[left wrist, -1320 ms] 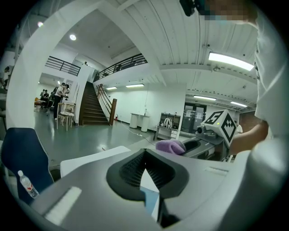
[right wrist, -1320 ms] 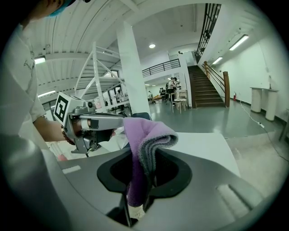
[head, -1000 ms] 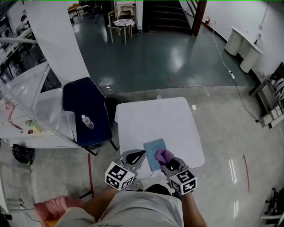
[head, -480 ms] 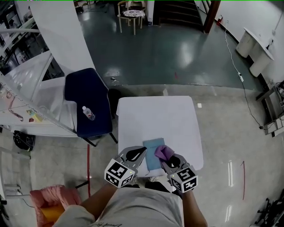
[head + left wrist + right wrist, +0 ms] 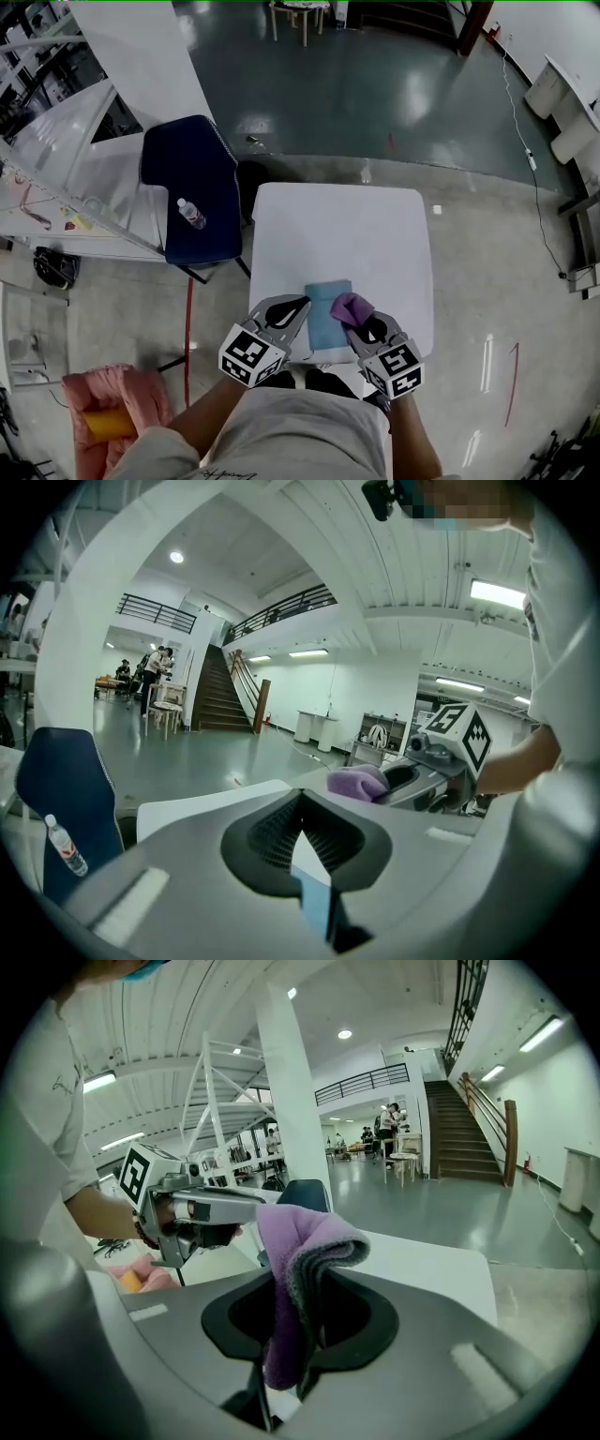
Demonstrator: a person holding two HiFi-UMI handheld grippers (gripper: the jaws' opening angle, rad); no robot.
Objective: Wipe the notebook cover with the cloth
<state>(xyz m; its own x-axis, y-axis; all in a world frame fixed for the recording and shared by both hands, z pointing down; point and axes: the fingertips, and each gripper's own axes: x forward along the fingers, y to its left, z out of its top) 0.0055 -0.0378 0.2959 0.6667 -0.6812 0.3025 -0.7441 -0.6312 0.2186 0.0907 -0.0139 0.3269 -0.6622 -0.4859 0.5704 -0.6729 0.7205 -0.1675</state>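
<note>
Over notebook right edge: right claw clamps cloth; left claw closed.

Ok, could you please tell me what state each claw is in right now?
Left claw: closed, holding nothing.
Right claw: closed on the purple cloth.

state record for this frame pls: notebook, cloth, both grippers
notebook: blue cover up, flat near the near edge of the white table
cloth: purple, bunched, over the notebook's right edge; contact unclear
right gripper: jaws shut on cloth
left gripper: jaws shut, empty, tip by the notebook's left edge
</note>
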